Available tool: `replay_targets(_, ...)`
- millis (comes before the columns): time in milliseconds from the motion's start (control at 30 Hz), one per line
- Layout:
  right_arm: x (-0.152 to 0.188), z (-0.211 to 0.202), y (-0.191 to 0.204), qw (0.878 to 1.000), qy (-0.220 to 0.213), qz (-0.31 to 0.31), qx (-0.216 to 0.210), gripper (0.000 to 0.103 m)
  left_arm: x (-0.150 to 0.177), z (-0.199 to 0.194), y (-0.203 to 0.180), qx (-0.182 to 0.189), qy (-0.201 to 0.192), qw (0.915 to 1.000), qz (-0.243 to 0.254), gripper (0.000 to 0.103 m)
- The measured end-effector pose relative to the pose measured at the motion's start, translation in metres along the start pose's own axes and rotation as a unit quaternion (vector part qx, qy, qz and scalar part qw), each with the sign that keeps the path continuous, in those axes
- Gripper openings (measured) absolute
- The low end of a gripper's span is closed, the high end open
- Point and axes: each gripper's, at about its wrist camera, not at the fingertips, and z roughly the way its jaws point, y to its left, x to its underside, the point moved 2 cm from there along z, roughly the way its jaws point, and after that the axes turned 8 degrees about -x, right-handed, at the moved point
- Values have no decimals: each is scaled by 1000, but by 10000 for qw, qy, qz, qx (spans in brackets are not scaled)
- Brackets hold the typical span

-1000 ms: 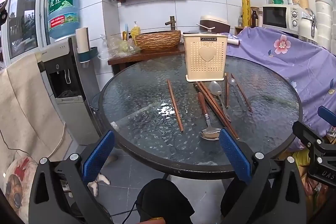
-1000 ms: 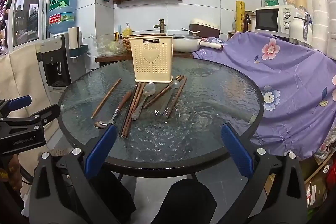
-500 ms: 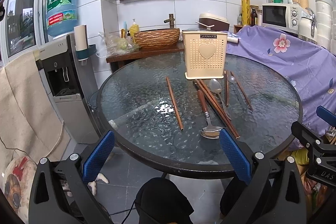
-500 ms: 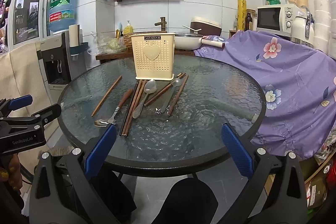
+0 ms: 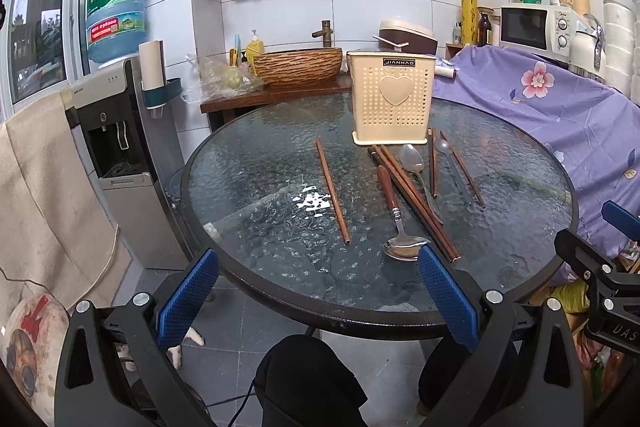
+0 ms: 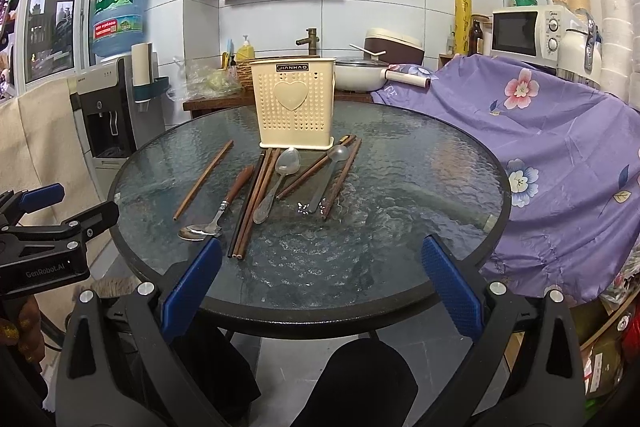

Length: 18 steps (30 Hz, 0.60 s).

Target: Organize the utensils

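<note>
A cream perforated utensil holder (image 5: 391, 101) (image 6: 294, 103) stands at the back of the round glass table (image 5: 256, 163) (image 6: 420, 163). In front of it lie several brown chopsticks (image 5: 332, 191) (image 6: 203, 179), a wooden-handled metal spoon (image 5: 394, 217) (image 6: 222, 205) and two clear plastic spoons (image 5: 416, 169) (image 6: 278, 183). My left gripper (image 5: 318, 291) is open and empty at the table's near edge. My right gripper (image 6: 320, 283) is open and empty at the near edge too, and its side shows in the left wrist view (image 5: 600, 267).
A water dispenser (image 5: 116, 131) stands left of the table. A purple floral cloth (image 6: 560, 155) covers the furniture on the right. A wooden counter with a woven basin (image 5: 298, 67) sits behind. A microwave (image 6: 520, 31) is at the back right.
Both grippers have edged a little closer to the table; the utensils and holder have not moved.
</note>
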Motion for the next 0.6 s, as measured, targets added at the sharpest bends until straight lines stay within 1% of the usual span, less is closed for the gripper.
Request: replay_targets(600,1,9,1,9999,107,8,-27,98,1,8,0,54,103,9999,6,97)
